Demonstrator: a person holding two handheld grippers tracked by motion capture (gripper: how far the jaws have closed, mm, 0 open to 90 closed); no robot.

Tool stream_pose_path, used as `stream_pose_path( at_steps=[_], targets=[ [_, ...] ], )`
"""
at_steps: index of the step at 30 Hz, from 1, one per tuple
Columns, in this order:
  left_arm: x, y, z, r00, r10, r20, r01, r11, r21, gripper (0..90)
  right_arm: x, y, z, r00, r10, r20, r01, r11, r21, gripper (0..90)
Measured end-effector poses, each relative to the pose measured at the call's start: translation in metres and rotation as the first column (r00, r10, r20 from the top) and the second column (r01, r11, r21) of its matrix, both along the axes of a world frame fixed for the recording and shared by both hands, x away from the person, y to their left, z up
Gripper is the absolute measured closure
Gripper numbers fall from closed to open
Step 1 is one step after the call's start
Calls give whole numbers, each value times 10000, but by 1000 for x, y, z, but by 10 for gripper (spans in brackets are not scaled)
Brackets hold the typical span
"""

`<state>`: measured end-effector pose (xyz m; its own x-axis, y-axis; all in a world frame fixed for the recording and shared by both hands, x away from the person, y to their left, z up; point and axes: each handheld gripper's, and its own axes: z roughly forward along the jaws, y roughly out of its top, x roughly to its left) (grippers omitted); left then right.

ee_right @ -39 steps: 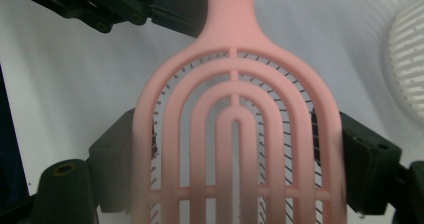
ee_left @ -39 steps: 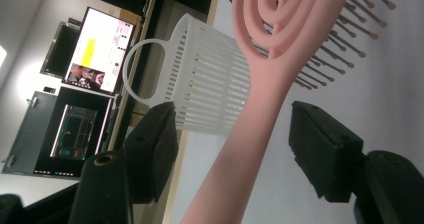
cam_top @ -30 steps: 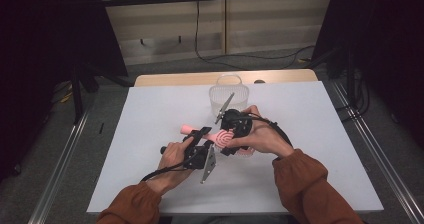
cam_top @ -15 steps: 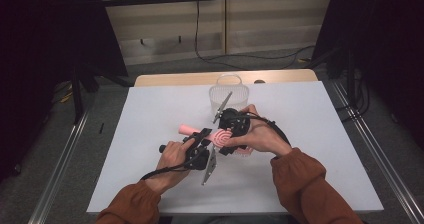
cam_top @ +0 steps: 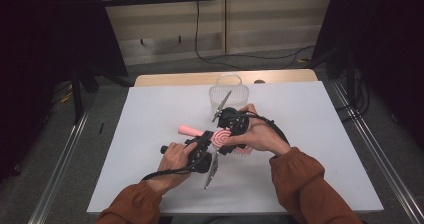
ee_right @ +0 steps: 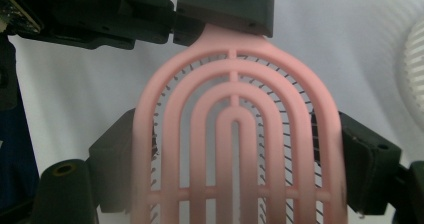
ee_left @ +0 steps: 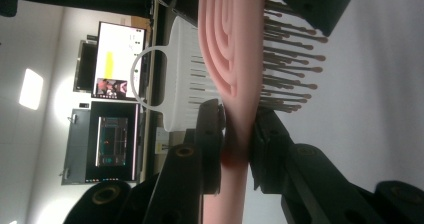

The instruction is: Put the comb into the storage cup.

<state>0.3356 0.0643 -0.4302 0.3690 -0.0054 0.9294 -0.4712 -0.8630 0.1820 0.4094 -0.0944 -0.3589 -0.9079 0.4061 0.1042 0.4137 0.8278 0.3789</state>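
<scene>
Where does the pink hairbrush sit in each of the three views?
High view: the hairbrush lies mid-table between both grippers, handle pointing left.
Left gripper view: it runs up the middle, neck pinched between the jaws, bristles pointing right.
Right gripper view: its arched head spans the centre, jaws at both sides.
Shared landmark: the white basket, behind the brush in the high view, left of it in the left gripper view, at the right edge in the right gripper view.

In the high view, hands and black grippers cover most of the pink plastic vented hairbrush (cam_top: pixel 220 136). The right gripper view cuts off its head at the bottom edge. The screens behind the white slotted plastic basket (ee_left: pixel 175 79) are too blurred to read.
</scene>
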Motion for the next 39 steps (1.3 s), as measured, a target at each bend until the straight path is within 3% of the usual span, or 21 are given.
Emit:
stream_pose_path(
  at_steps=[8,13,18,20,22,33,36,39],
  targets=[
    [0,0,0,9999,100,34,-100,9999,-48,754,2,-1,0,10000,72,-22,-72,10000,23,192],
    [-1,-3,-4,9997,70,243,-74,9998,185,790,2,0,-1,9999,-40,-125,40,10000,51,192],
    [-1,-2,-5,9998,174,-95,-174,9998,0,798,4,-1,-3,9998,47,-217,-46,10000,74,191],
    [0,-2,-4,9999,158,-51,-158,9998,100,800,4,0,-3,9997,2,-248,0,10000,85,190],
    [0,-1,-5,9995,196,-249,-200,9997,-168,801,5,-1,-4,9995,-15,-319,22,9998,215,189],
    [3,0,-3,9952,351,-917,-401,9978,-535,809,6,-1,-1,9993,141,-347,-128,9992,378,176],
    [4,1,-2,9965,443,-705,-478,9977,-490,810,5,-2,2,9997,181,-172,-174,9989,428,162],
    [5,1,-1,9956,496,-797,-556,9956,-753,810,4,-2,5,9999,95,-46,-93,9986,515,129]
  ],
)
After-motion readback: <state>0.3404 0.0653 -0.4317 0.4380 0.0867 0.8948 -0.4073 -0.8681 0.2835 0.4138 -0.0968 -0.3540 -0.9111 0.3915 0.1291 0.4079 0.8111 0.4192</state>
